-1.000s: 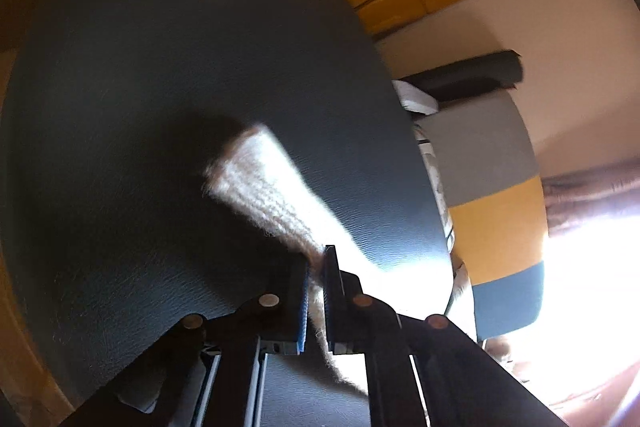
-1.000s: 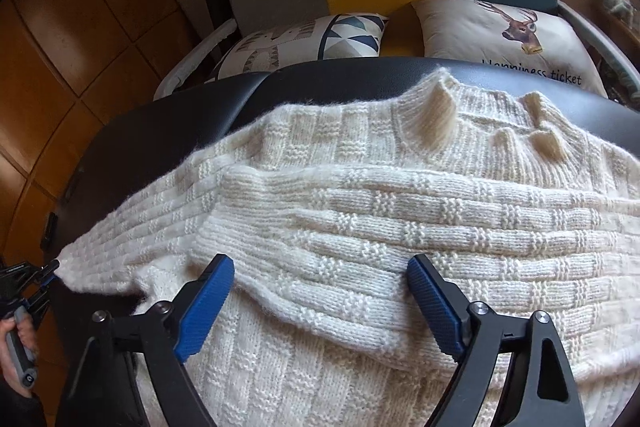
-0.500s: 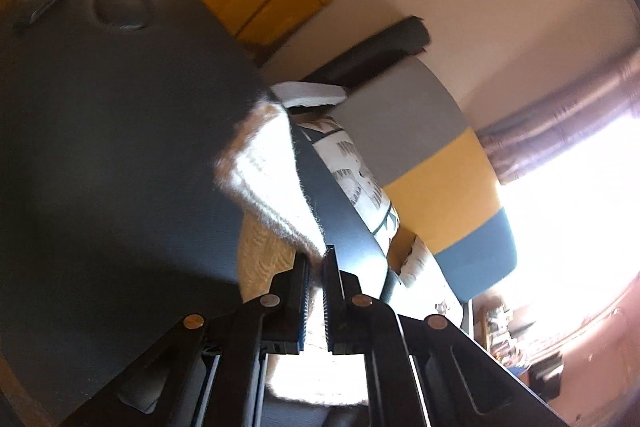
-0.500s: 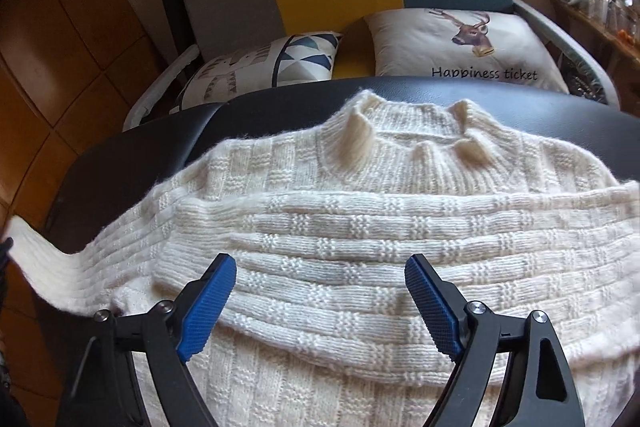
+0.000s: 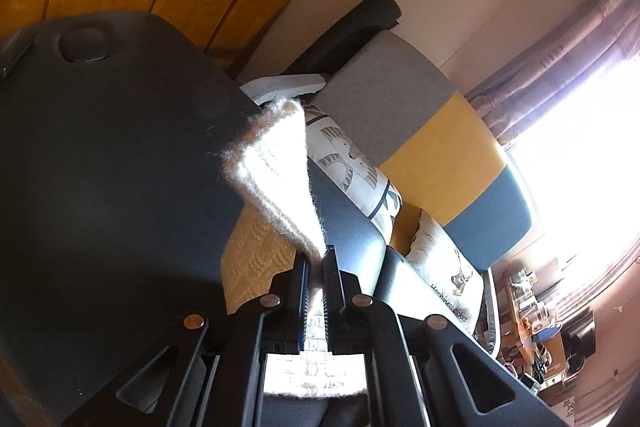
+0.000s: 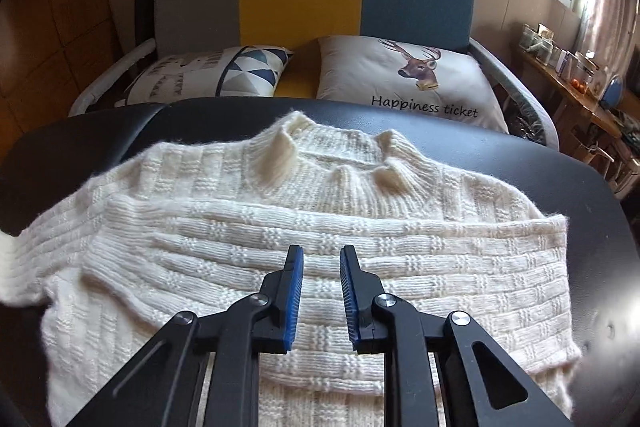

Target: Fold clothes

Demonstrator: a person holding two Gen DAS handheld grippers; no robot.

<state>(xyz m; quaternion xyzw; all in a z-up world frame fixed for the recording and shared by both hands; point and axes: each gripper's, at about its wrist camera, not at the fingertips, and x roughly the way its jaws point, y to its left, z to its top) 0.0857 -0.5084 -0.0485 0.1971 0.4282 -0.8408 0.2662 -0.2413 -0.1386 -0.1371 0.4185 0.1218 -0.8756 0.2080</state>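
Pinching a sleeve [image 5: 276,179], left gripper [image 5: 315,291]; cuff edge blurred.

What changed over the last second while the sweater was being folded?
The left gripper lifted the sleeve off the table. The right gripper narrowed its jaws over the sweater, gripping nothing. The left gripper stayed clamped; the sweater stayed flat.
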